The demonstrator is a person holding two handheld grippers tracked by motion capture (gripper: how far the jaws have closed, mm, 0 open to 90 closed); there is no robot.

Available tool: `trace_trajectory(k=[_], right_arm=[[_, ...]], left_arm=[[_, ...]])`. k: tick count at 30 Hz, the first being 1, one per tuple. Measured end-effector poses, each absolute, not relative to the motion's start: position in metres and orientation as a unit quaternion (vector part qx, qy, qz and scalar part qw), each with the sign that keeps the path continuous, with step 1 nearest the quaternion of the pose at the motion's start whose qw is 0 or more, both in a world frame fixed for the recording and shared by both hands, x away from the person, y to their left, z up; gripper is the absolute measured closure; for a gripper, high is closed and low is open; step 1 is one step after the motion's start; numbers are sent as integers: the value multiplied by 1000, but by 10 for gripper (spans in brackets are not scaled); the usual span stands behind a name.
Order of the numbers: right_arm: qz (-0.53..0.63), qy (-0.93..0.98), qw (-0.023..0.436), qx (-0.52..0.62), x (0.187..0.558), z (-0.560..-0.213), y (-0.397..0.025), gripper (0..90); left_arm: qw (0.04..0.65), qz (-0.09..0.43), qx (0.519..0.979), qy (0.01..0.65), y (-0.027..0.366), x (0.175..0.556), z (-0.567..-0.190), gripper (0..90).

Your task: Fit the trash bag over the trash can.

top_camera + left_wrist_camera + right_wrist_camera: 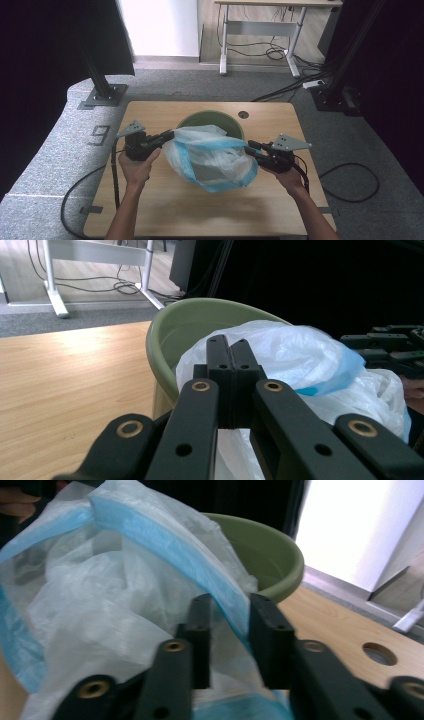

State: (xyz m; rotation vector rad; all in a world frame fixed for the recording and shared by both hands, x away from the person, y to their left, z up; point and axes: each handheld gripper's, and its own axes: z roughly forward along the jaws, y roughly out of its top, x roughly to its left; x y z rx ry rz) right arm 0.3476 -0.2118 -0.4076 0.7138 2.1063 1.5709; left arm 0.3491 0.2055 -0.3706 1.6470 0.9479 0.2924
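The plastic bag (212,157), white with a blue rim, lay draped over the green bin (190,121) on the wooden table (165,200), covering most of the bin's opening and front wall. The left gripper (171,134) held the bag's left edge; its jaws were pressed together, though the film between them was hard to make out. The right gripper (247,149) had its jaws spread, with the blue rim (227,597) passing between them. The bin's base was hidden.
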Motion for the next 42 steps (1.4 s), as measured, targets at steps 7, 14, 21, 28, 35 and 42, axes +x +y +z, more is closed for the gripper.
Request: trace_trajectory(k=[7, 14, 21, 28, 35, 42], right_arm=[[568, 755, 210, 251, 350, -411, -212, 881], [571, 756, 201, 249, 353, -408, -215, 887], [574, 746, 219, 255, 361, -392, -217, 888], [556, 748, 249, 264, 383, -376, -203, 887], [529, 756, 264, 281, 411, -377, -188, 888], [522, 753, 270, 295, 429, -379, -179, 888]], left_arm=[[575, 127, 701, 402, 205, 349, -370, 898], [574, 128, 701, 403, 206, 350, -370, 898], [568, 128, 705, 404, 204, 357, -364, 898], [559, 128, 706, 416, 207, 372, -365, 898], [553, 125, 708, 422, 215, 388, -366, 898], [548, 132, 708, 426, 219, 401, -367, 897]])
